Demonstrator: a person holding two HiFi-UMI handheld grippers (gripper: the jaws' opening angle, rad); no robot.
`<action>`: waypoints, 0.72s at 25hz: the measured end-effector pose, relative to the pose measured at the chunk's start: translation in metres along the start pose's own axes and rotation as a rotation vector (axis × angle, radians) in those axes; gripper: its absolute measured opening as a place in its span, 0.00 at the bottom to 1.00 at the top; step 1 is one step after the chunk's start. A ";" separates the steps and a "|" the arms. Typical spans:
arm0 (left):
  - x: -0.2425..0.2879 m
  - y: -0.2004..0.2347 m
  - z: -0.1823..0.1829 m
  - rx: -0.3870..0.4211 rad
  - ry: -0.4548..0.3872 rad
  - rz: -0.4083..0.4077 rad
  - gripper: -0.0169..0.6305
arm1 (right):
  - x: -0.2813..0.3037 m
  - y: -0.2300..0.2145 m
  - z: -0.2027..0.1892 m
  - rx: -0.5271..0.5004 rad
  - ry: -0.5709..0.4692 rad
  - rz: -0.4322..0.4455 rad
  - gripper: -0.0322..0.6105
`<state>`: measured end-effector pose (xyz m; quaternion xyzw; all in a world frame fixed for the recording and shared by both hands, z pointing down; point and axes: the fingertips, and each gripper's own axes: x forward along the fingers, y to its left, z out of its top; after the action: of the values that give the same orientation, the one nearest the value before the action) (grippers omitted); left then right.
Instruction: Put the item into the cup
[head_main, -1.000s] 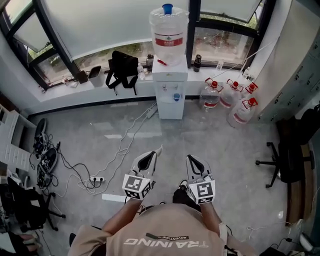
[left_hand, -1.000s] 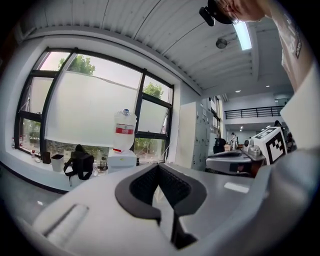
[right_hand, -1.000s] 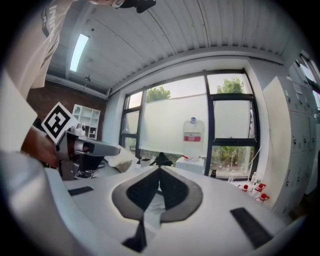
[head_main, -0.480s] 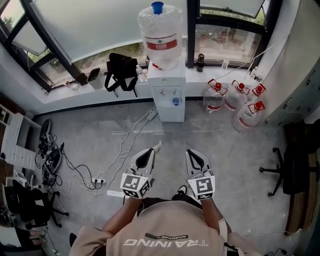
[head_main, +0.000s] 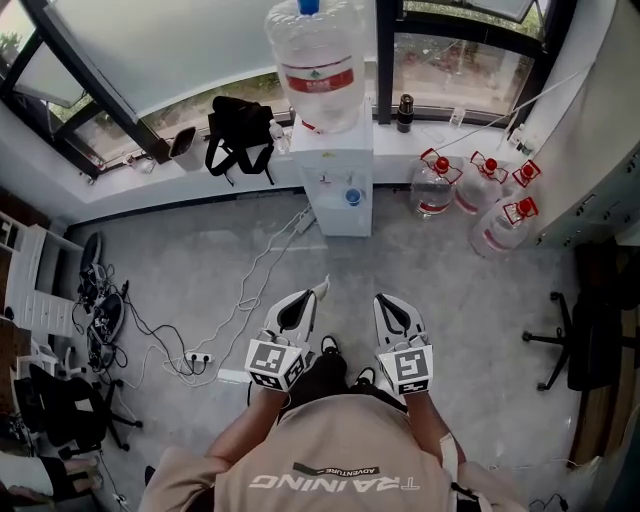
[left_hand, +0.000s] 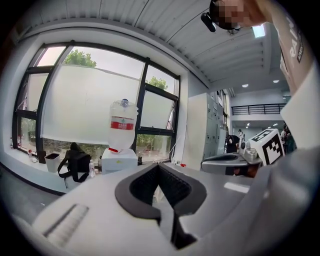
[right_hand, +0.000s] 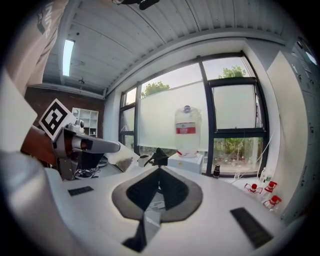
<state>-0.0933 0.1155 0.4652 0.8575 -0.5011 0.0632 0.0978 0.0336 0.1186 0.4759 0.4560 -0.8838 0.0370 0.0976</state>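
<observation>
My left gripper (head_main: 308, 300) is held in front of the person's body, shut on a thin white pointed item (head_main: 321, 289) that sticks out past its tips. From the right gripper view the same item (right_hand: 120, 159) shows at the end of the left gripper (right_hand: 111, 147). My right gripper (head_main: 388, 302) is level beside it, shut, with nothing between its jaws. Both point at a white water dispenser (head_main: 338, 190) with a big bottle (head_main: 322, 60) on top, a few steps ahead across the grey floor. In the left gripper view the jaws meet at the tip (left_hand: 159, 167) and the item is hidden.
Three spare water bottles (head_main: 470, 190) stand right of the dispenser. A black bag (head_main: 238, 130) lies on the window sill. Cables and a power strip (head_main: 190, 358) trail over the floor at left, near shelving (head_main: 25, 290). An office chair (head_main: 585, 340) stands at right.
The person has stepped toward the dispenser, which now sits nearer and higher in the head view. A foot shows between the grippers. Both grippers keep the same pose and stay shut.
</observation>
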 end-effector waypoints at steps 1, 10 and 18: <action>0.005 0.006 -0.001 -0.002 0.001 -0.003 0.04 | 0.006 -0.001 0.001 0.003 0.004 -0.001 0.07; 0.058 0.066 0.017 -0.003 -0.013 -0.043 0.04 | 0.070 -0.024 0.027 0.004 0.012 -0.041 0.07; 0.099 0.102 0.023 0.010 0.019 -0.155 0.04 | 0.125 -0.044 0.035 0.057 0.036 -0.109 0.07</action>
<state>-0.1333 -0.0227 0.4743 0.8936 -0.4319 0.0663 0.1028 -0.0060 -0.0116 0.4668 0.5055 -0.8543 0.0650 0.1022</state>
